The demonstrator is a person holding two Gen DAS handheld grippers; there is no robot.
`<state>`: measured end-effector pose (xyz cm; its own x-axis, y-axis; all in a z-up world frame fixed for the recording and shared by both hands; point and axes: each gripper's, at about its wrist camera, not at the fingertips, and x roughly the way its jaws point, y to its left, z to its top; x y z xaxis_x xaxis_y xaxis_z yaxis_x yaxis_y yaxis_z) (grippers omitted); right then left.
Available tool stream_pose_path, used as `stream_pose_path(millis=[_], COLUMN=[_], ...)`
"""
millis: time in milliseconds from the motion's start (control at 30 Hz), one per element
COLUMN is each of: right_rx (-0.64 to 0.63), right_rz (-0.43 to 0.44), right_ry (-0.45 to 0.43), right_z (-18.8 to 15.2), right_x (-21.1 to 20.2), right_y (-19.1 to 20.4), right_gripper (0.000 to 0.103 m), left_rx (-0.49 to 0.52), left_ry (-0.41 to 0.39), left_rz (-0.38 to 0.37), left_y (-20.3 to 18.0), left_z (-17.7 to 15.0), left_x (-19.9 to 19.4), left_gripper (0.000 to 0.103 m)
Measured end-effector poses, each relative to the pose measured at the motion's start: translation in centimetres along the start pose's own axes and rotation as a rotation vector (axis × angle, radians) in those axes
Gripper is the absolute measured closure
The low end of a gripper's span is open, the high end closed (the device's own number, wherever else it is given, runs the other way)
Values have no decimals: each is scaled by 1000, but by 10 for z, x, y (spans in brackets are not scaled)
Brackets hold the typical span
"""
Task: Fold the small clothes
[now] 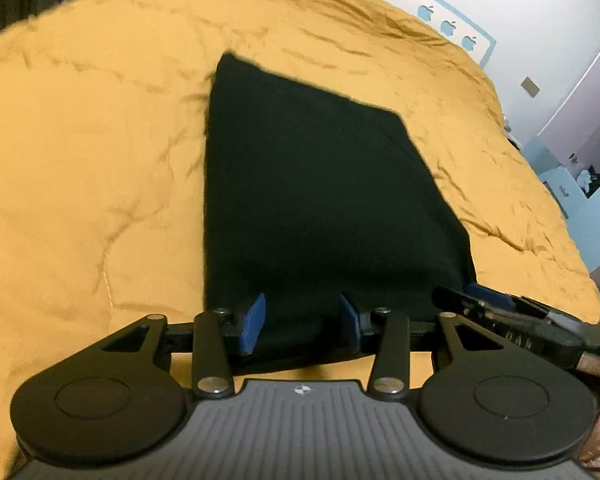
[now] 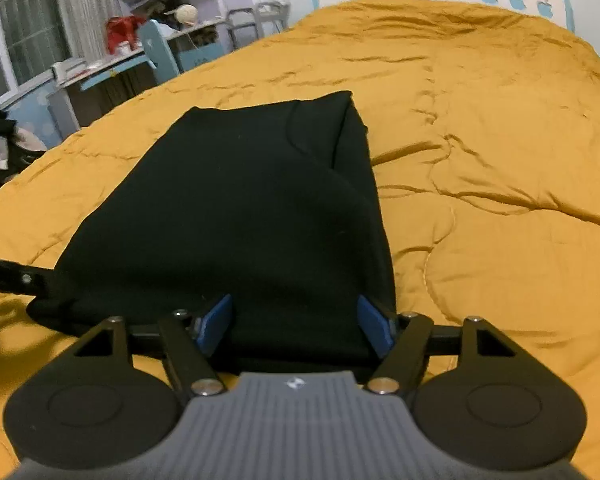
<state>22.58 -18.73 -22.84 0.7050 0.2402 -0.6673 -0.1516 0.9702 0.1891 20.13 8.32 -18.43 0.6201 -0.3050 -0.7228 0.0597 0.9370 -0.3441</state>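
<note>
One black garment [image 1: 320,200], folded into a long panel, spread flat on a mustard-yellow quilted bed cover [image 1: 80,160]. Two grippers at its near edge, side by side.

Left gripper [image 1: 303,322]: jaws parted to a moderate gap, two blue pads [image 1: 254,320] standing either side of the near hem, black cloth filling the space between them and running under them. Not pressed together; whether the pads pinch any fabric cannot be told. Just to the right of these jaws, the dark side of the right gripper [image 1: 500,312], lying at the garment's right near corner.

Right gripper [image 2: 296,328]: jaws parted somewhat wider, again two blue pads [image 2: 374,330] with black cloth between them at the near hem. Grip on the cloth not clear here either. Far to the left of these jaws, a thin black bar of the left gripper [image 2: 8,276] touching the garment's left near corner.

Garment plain, matt, without print, narrowing away ahead of both pairs of jaws. From the right wrist view, one curved fold line and a layered flap visible at the far right corner [image 2: 340,132]. Cover wrinkled all around the garment.

Three pale blue apple shapes [image 2: 516,0] on the white headboard beyond, well ahead of the jaws.
</note>
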Motion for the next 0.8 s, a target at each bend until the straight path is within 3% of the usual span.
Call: stream_pose_path(millis=[133,233,400,633,800], right_rx=[116,101,32,110,39], right_rz=[-3,-28,-90,-121,-169], right_ry=[4,-49,-121,-120,-125], right_z=[22,32,30,13,0], right_x=[-41,-78,-133,-177,-186], right_y=[24,49,85,91,104], right_gripper=[35,25,22,21,21], left_rx=[64,87,131,100,86], left_ry=[-95,-141,-199,-192,-157], left_rz=[63,90,153,219,218], left_y=[-28,-46,-70,-77,-75], left_z=[2,0,-13,-28,-35], left_x=[-42,-74,-117,-139,-136], left_gripper=[49,41,29,25,25])
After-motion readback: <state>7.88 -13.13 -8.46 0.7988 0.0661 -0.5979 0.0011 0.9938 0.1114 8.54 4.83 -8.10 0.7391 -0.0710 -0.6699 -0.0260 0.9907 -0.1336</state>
